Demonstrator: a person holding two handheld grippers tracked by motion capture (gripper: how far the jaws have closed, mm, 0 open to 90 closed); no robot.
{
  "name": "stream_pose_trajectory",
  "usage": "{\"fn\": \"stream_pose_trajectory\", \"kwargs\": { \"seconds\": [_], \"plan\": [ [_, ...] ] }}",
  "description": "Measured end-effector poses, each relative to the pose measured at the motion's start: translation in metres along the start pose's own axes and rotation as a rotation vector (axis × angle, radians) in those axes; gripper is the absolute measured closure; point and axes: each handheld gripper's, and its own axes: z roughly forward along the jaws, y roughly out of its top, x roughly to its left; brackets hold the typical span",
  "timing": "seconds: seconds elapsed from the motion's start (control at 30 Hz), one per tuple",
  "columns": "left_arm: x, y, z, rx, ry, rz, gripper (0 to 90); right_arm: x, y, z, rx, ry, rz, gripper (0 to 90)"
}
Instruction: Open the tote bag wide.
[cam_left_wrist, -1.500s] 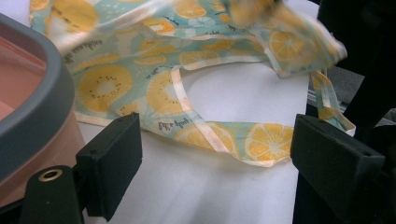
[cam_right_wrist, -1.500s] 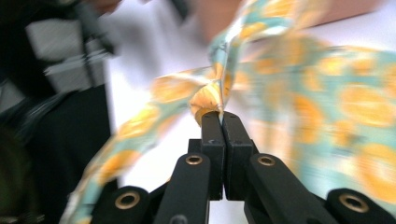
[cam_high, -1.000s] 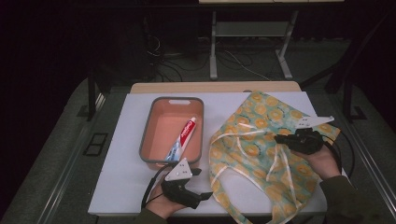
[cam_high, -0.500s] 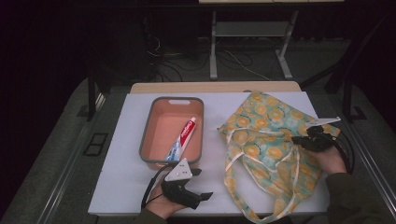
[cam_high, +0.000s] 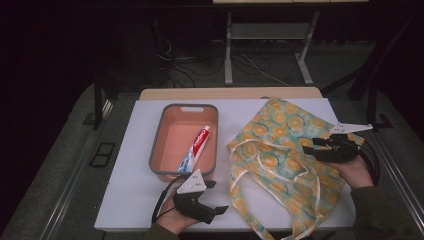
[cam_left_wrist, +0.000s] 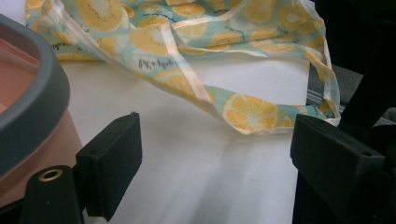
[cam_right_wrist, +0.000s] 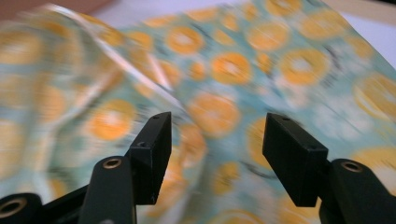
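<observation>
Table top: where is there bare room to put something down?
The widest bare strip of the table lies left of the tray, out to the edge. A narrower patch sits between the tray and the fruit-print bag. The right half is crowded: the bag, its straps and the right claw.

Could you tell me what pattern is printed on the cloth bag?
Orange and lemon slices on a pale teal cloth bag with cream straps; the left gripper view shows it most sharply.

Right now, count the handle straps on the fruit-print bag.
2 visible. One strap loops over the fruit-print bag nearest the tray; the other strap curves along its near edge. Folds may hide more.
</observation>
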Motion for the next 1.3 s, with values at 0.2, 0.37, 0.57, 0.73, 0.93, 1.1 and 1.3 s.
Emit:
{"fn": "stream_pose_trajectory", "kwargs": {
  "seconds": [0.2, 0.37, 0.57, 0.73, 0.93, 1.1, 1.3],
  "plan": [
    [0.0, 0.0, 0.0, -0.002, -0.003, -0.002, 15.3, 0.046, 0.005, 0.004, 0.041, 0.16, -0.117, 45.0],
    [0.0, 0.0, 0.001, 0.002, -0.006, 0.002, 15.3, 0.074, 0.002, 0.022, 0.118, 0.251, -0.198, 47.5],
    [-0.001, 0.0, 0.001, 0.001, -0.006, 0.002, 15.3, 0.084, -0.013, 0.05, 0.246, 0.29, -0.235, 52.1],
    [-0.001, 0.0, 0.001, 0.002, -0.005, 0.005, 15.3, 0.082, -0.019, 0.061, 0.27, 0.345, -0.22, 84.1],
    [-0.001, 0.0, 0.0, -0.001, -0.004, 0.006, 15.3, 0.097, -0.018, 0.061, 0.242, 0.44, -0.219, 89.6],
    [-0.001, 0.0, -0.001, -0.001, 0.0, 0.006, 15.3, 0.107, -0.006, 0.059, 0.131, 0.469, -0.19, 89.6],
    [0.0, 0.0, -0.001, 0.002, 0.001, 0.006, 15.3, 0.097, 0.013, 0.053, 0.048, 0.289, -0.208, 89.6]
  ]
}}
